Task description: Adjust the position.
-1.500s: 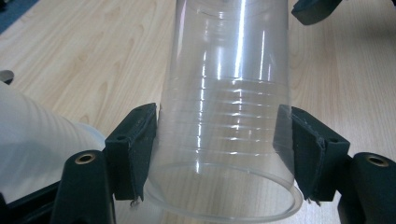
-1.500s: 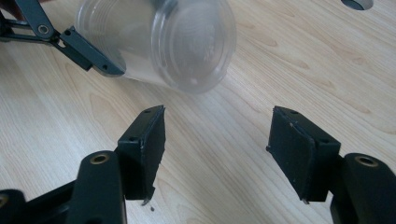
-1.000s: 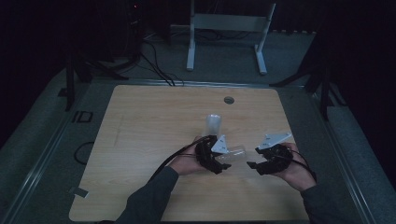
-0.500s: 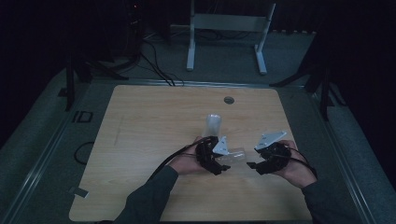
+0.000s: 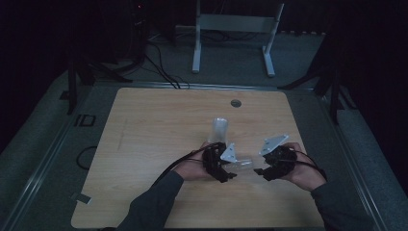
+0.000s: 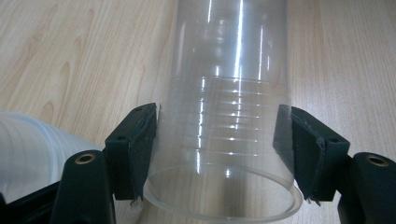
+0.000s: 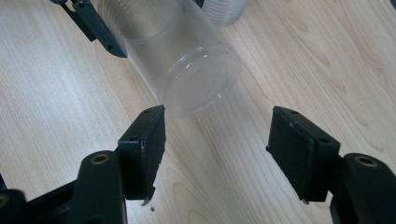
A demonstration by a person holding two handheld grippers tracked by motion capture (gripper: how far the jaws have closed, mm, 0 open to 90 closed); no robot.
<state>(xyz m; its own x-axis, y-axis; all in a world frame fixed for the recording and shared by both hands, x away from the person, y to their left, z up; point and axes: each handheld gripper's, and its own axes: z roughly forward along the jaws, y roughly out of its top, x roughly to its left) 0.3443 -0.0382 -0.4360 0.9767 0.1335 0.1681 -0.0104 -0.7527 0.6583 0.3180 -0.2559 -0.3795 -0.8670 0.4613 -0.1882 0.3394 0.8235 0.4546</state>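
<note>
Clear plastic cup clamped on its side, second gripper waiting at its base.

The left gripper [image 5: 225, 166] has its jaws pressed to both sides of the clear cup [image 5: 242, 163], near the rim, so the cup lies level just above the table [image 5: 144, 144], base pointing toward the other hand; a second, frosted cup [image 5: 220, 129] stands just behind it. In the left gripper view the pads [image 6: 136, 140] touch the ribbed wall [image 6: 229, 116] without visibly denting it. The right gripper [image 5: 263, 169] sits close to the cup's base [image 7: 198, 84], jaws spread wide and holding nothing. To do this well, I'd say keep the left squeeze light so the thin wall doesn't buckle, and bring the right jaws squarely over the base before closing.
</note>
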